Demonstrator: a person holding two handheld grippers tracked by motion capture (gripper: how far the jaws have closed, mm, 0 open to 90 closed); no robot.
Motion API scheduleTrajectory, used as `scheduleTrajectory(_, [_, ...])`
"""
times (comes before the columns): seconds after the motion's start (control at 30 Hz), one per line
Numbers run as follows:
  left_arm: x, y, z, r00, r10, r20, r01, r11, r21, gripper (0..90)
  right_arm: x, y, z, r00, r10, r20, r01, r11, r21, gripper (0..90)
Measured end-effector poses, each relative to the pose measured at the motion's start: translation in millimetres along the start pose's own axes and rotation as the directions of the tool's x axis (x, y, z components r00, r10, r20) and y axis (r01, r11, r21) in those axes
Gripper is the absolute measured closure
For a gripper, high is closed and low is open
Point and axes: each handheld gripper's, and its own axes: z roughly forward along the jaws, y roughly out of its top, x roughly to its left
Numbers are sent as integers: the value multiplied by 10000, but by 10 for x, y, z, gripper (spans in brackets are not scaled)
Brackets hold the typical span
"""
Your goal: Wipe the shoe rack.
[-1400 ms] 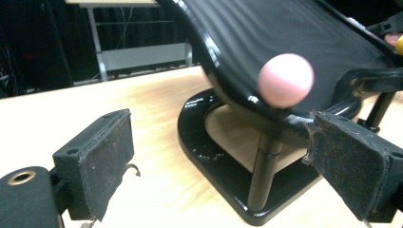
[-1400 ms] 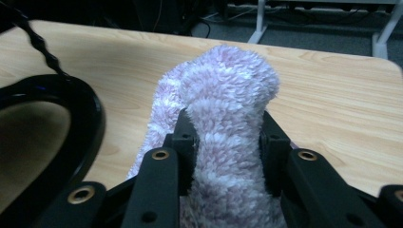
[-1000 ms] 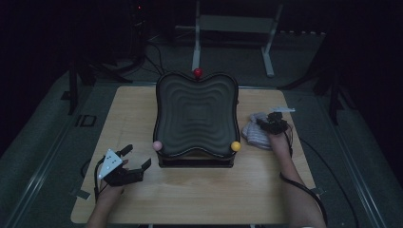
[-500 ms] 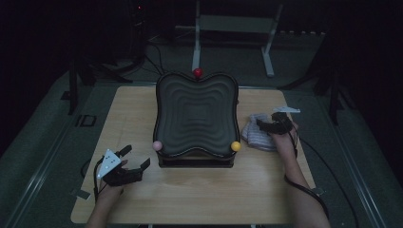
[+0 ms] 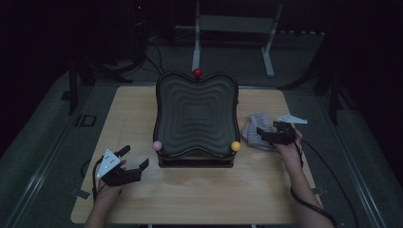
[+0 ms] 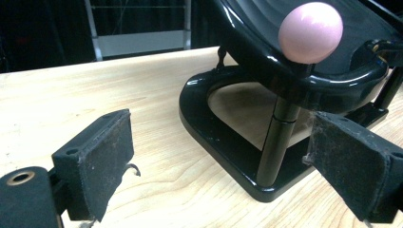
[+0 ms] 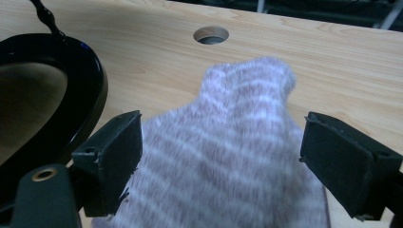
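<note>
A black wavy dish on a stand [image 5: 197, 114] sits mid-table, with a red ball [image 5: 197, 72] at its far edge, a pink ball [image 5: 157, 145] at the front left and a yellow ball [image 5: 235, 146] at the front right. My left gripper [image 5: 135, 156] rests open on the table, front left of the stand. In its own view the left gripper [image 6: 223, 156] faces the stand's base [image 6: 214, 137] below the pink ball [image 6: 310, 32]. My right gripper [image 5: 261, 134] has just been opening. The right gripper [image 7: 221, 156] stands open over a striped knitted cloth [image 7: 237, 142], pads clear of it. That cloth [image 5: 252, 124] lies right of the stand.
The wooden table [image 5: 133, 109] has bare wood to the left of the stand and along the front. A round hole [image 7: 211, 34] is cut in the tabletop beyond the cloth. Cables trail from both grippers. Dark floor and metal frames surround the table.
The right gripper's jaws have opened and let go of the cloth, and that hand has shifted a little to the right. The left gripper has stayed where it was.
</note>
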Motion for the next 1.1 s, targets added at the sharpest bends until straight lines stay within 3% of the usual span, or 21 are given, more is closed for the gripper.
scheduleTrajectory(0.2, [9,-3,-8,10000,2,-54,-2,10000,62,84,43,-261,-171,9999,63,95,-62,9999,-145,139])
scheduleTrajectory(0.5, [3,-20,-60,9997,-15,-253,21,9997,232,84,108,-580,-406,9999,39,102,-39,10000,60,135])
scheduleTrajectory(0.57, [-11,-34,-79,9996,83,-271,-74,9994,340,84,128,-624,-467,9994,-222,265,221,9997,39,135])
scheduleTrajectory(0.77, [-66,-65,-168,9994,63,-327,-53,9995,321,85,134,-739,-632,9988,113,481,-102,9997,-239,136])
scheduleTrajectory(0.97, [-61,-82,-218,9991,96,-406,-81,9992,383,85,172,-770,-774,9955,-84,941,119,9993,-361,138])
scheduleTrajectory(1.1, [-62,-85,-227,9983,184,-546,-162,9990,414,85,189,-860,-872,9900,324,1370,-247,9980,-576,138])
